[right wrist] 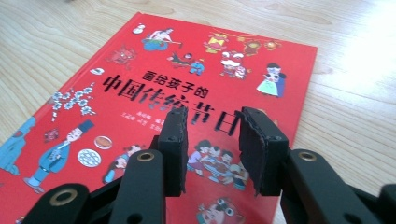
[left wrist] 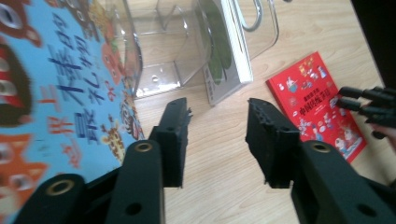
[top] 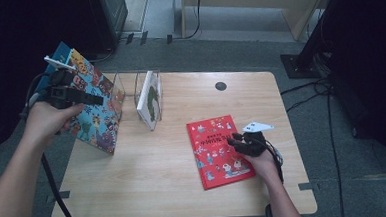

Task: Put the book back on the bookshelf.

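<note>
Lying flat on the counter [top: 149, 176], the red book [top: 218, 149] looks stiff, thin and slick, best pinched at its edge. Nothing is held: right gripper [right wrist: 212, 123] half-open above it, left gripper [left wrist: 217, 119] likewise beside the blue book [top: 93, 106].

- high view: soft and slightly grainy, the table [top: 185, 184] evenly lit, dark at the far left and far right.
- left gripper view: the blue book [left wrist: 56, 102] at the left is smeared.
- right gripper view: bright glare on the wood at the far right.
</note>
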Tool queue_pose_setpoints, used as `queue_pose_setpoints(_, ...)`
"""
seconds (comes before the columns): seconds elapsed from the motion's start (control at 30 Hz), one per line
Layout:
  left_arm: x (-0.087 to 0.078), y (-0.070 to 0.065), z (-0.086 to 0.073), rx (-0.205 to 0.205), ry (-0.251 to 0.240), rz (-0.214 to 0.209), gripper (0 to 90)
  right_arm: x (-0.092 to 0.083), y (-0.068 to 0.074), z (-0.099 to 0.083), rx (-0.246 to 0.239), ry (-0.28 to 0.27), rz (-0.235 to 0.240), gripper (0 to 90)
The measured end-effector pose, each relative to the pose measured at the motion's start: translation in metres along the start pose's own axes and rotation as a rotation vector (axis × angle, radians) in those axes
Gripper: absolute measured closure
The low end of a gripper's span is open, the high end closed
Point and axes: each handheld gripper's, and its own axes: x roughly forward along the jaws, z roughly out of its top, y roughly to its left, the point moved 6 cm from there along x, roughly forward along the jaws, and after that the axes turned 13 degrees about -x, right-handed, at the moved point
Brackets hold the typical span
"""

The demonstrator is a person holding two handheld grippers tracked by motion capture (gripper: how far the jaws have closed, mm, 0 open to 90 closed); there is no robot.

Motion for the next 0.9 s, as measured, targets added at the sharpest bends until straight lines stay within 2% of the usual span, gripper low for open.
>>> queue_pose_setpoints(0.1, 0.01, -0.003, -0.006, 0.018, -0.015, 0.017, 64.3, 0.0, -0.002, -0.001, 0.014, -0.003, 0.003, 65.3)
queue_pose_setpoints(0.17, 0.018, -0.007, -0.011, 0.03, -0.007, 0.007, 65.0, 0.0, -0.002, -0.002, 0.011, 0.005, 0.002, 65.6)
queue_pose_setpoints(0.23, 0.026, -0.009, -0.016, 0.05, 0.001, 0.021, 65.2, 0.0, -0.002, -0.003, 0.004, 0.01, 0.0, 65.9)
queue_pose_setpoints(0.33, 0.036, -0.013, -0.021, 0.053, 0.013, -0.001, 65.2, -0.001, -0.002, -0.004, -0.002, 0.019, -0.004, 66.8)
queue_pose_setpoints(0.43, 0.047, -0.015, -0.027, 0.067, 0.024, -0.002, 65.1, -0.004, -0.003, -0.007, -0.002, 0.029, -0.008, 67.7)
queue_pose_setpoints(0.53, 0.059, -0.019, -0.033, 0.071, 0.029, -0.031, 64.1, -0.008, -0.004, -0.011, 0.006, 0.031, -0.017, 68.6)
queue_pose_setpoints(0.67, 0.076, -0.022, -0.042, 0.083, 0.053, -0.039, 62.7, -0.012, -0.006, -0.017, 0.014, 0.037, -0.033, 69.5)
queue_pose_setpoints(0.9, 0.1, -0.026, -0.056, 0.083, 0.076, -0.071, 64.4, -0.022, -0.01, -0.029, 0.029, 0.045, -0.06, 70.4)
